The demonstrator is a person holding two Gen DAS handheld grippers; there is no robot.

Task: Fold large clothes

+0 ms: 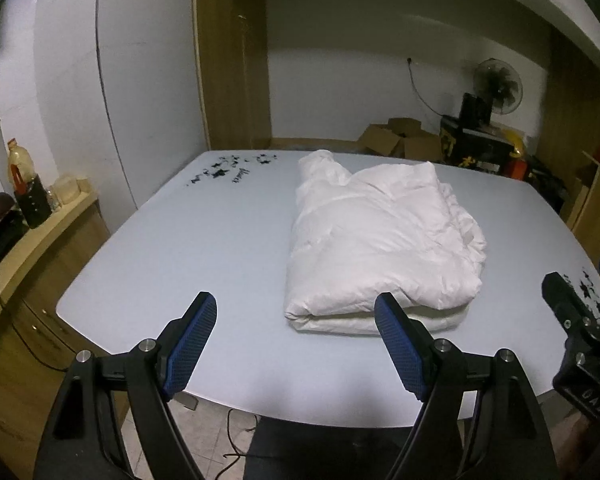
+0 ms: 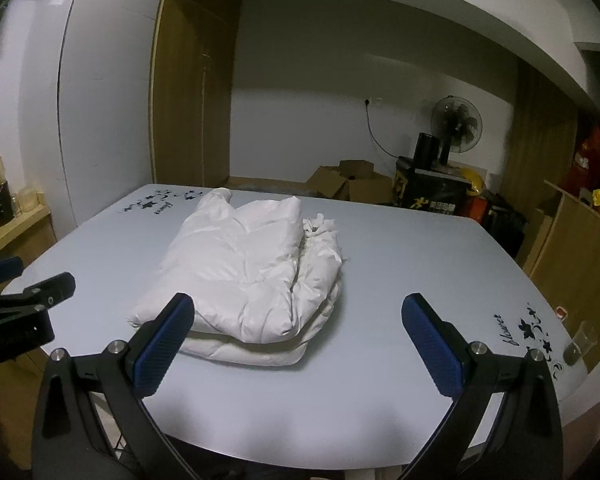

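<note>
Pale and glossy, the tabletop (image 1: 228,240) fills both wrist views, with black flower decals at its far left corner and near right edge, wooden wardrobes and a standing fan (image 2: 456,126) behind it. A white padded jacket (image 1: 380,240) lies on the tabletop folded into a thick bundle, its long axis running away from the near edge, a sleeve or hood end pointing to the far side and a stacked fold edge facing the person.

Both grippers hang over the near edge, apart from the cloth. The left gripper (image 1: 296,340) stands wide with nothing between its blue pads; the jacket lies ahead and to its right, the right pad lining up with the bundle's near edge. The right gripper (image 2: 298,344) is likewise spread wide and empty; the jacket lies ahead and to its left, the left pad overlapping the near left corner in view. The bundle sits between the two, neither clearly nearer.

The fold looks largely done; any further move would likely be a tidy or a final halving from the near edge.

A clear glass cup (image 2: 578,344) at the near right edge holds a little dark liquid. Open cardboard boxes (image 2: 348,186) sit on the floor beyond; their contents cannot be made out.
</note>
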